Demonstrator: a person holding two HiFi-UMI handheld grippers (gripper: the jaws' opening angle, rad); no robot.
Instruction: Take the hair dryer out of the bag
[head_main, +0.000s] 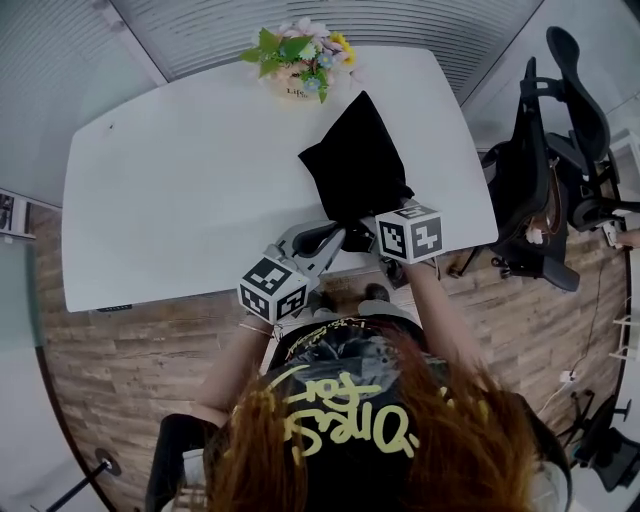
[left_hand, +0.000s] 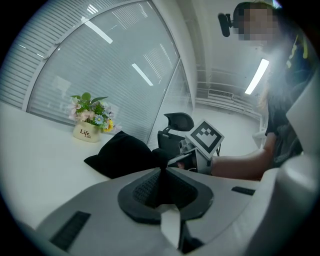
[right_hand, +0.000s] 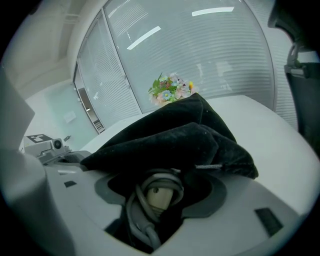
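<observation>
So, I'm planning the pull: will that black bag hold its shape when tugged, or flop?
Probably floppy: the bag drapes in soft folds over the hair dryer. Likely light, since the left tongs hold its edge by a small pinch. Its fuzzy cloth may drag on the wound cord.

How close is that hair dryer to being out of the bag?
Begun, not finished. The left gripper pinches the black bag by its edge; the right gripper grips the hair dryer by its cord-wrapped handle at the bag's mouth. Most of it is hidden inside; pulling it clear remains.
</observation>
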